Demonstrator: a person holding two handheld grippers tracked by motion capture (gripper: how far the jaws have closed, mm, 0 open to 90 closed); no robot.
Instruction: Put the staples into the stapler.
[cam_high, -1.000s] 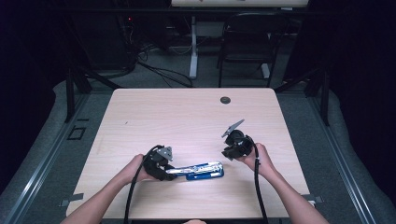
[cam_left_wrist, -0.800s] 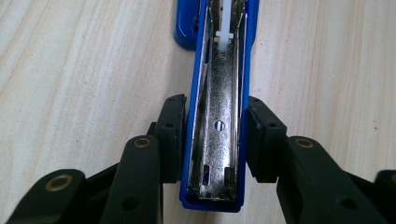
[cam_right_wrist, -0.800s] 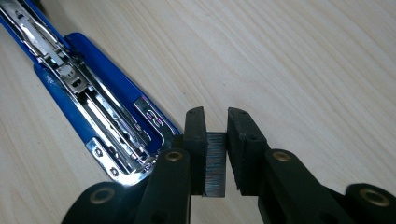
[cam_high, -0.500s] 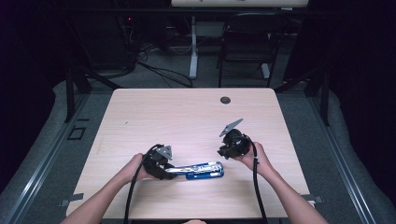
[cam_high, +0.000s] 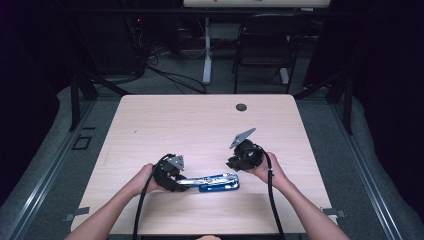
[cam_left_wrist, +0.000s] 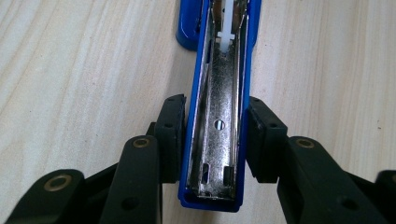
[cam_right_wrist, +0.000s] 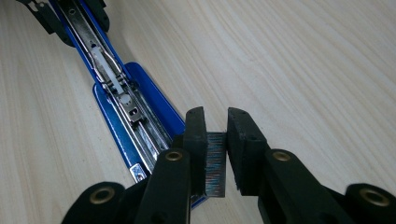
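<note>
Clamped on the blue stapler (cam_left_wrist: 217, 154), my left gripper (cam_left_wrist: 216, 140) pins its open top arm from both sides, steel channel facing up, low on the table (cam_high: 200, 125) near my edge. My right gripper (cam_right_wrist: 215, 154) holds a strip of staples (cam_right_wrist: 215, 161) upright between its pads, just past the stapler's far end, close above the open magazine (cam_right_wrist: 140, 123). In the high view the stapler (cam_high: 210, 181) lies flat between both grippers, left (cam_high: 170, 175) and right (cam_high: 242, 159). I judge the next step is laying the strip into the channel. The strip is thin and brittle; squeeze harder or knock it on the rail and it could snap or scatter. If I come in tilted, it may straddle the rail edge instead of seating. The left grip sits near one end, so a push at the far end could swing the stapler.
</note>
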